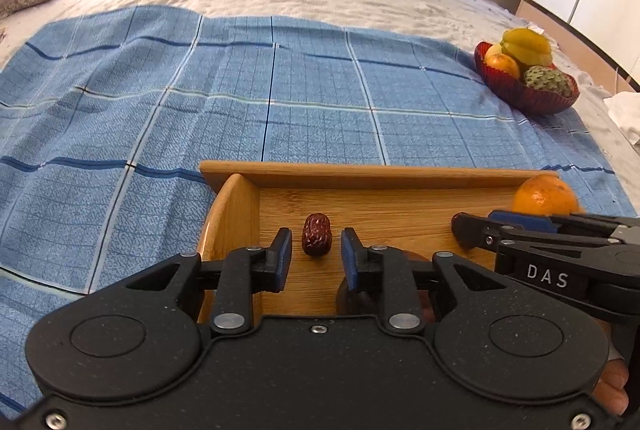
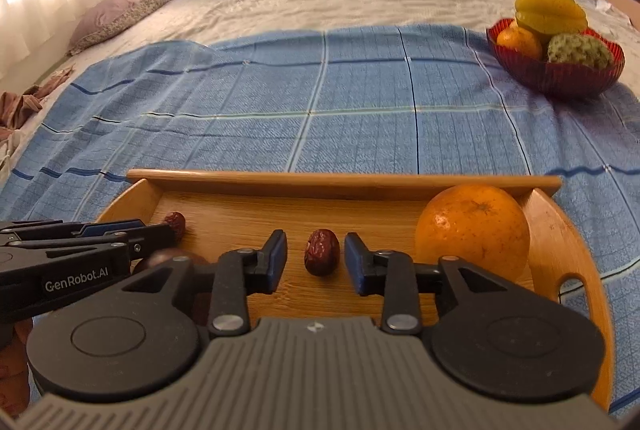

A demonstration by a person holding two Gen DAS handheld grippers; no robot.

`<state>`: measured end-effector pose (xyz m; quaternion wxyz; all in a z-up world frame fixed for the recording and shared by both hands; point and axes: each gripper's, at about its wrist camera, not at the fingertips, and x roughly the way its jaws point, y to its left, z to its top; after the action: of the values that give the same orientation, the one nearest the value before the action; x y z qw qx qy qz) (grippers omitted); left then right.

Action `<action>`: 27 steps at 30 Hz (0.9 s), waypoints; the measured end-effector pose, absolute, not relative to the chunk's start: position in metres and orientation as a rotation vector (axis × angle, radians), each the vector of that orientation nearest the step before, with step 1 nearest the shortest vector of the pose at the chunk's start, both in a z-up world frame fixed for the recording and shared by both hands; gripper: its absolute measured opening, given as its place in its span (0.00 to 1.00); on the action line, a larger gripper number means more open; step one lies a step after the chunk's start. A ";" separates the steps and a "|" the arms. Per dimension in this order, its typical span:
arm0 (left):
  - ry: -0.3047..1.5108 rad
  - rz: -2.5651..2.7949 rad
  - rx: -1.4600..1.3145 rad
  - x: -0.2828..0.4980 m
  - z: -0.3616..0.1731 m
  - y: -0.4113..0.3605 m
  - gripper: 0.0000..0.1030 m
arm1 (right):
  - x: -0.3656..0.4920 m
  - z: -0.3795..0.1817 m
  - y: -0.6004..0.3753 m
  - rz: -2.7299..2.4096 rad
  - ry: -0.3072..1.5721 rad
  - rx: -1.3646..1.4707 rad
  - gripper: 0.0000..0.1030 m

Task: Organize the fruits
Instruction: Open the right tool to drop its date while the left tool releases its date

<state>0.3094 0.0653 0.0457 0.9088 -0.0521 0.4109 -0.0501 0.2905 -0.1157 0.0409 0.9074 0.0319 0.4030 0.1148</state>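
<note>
In the left wrist view, the left gripper (image 1: 316, 254) hangs low over the left end of the wooden tray (image 1: 360, 174), its blue pads parted and clear of a wrinkled red date (image 1: 316, 239) that lies on the tray floor between them, so it grips nothing. The right gripper (image 1: 460, 226) reaches in from the right edge, seen side-on, with an orange (image 1: 544, 194) in the tray's far right corner behind it. Out on the blue checked cloth (image 1: 160, 90) sits the red bowl (image 1: 528, 98), holding a starfruit (image 1: 524, 44), a custard apple (image 1: 548, 80) and a small orange. In the right wrist view, the right gripper (image 2: 316, 258) likewise stands spread, a second date (image 2: 322, 257) lying loose on the tray (image 2: 344, 180) between its pads without touching either; the orange (image 2: 472, 230) rests just to its right. The left gripper (image 2: 168, 228) comes in from the left, with the first date (image 2: 176, 222) at its tip. Judging by this, two dates and one orange are already laid in the tray, while the fruit in the red bowl (image 2: 560, 82), well apart, looks to be what remains to sort
</note>
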 end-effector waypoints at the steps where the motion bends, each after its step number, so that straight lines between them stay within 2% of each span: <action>1: 0.839 -0.104 -0.104 0.306 0.048 0.066 0.27 | 0.287 0.044 -0.116 0.244 0.812 0.061 0.58; 5: 0.813 -0.102 -0.096 0.296 0.054 0.069 0.34 | 0.278 0.054 -0.119 0.254 0.769 0.045 0.60; 12: 0.768 -0.117 -0.089 0.274 0.064 0.070 0.46 | 0.260 0.065 -0.126 0.257 0.714 0.048 0.72; 21: 0.699 -0.128 -0.039 0.245 0.074 0.056 0.55 | 0.232 0.073 -0.133 0.261 0.634 0.029 0.83; 27: 0.660 -0.151 -0.033 0.226 0.080 0.050 0.66 | 0.213 0.074 -0.138 0.247 0.597 0.010 0.85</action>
<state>0.2261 0.0495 0.0798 0.9431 -0.0164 0.3238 -0.0739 0.2131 -0.1383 0.0744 0.9482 0.0050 0.2935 0.1213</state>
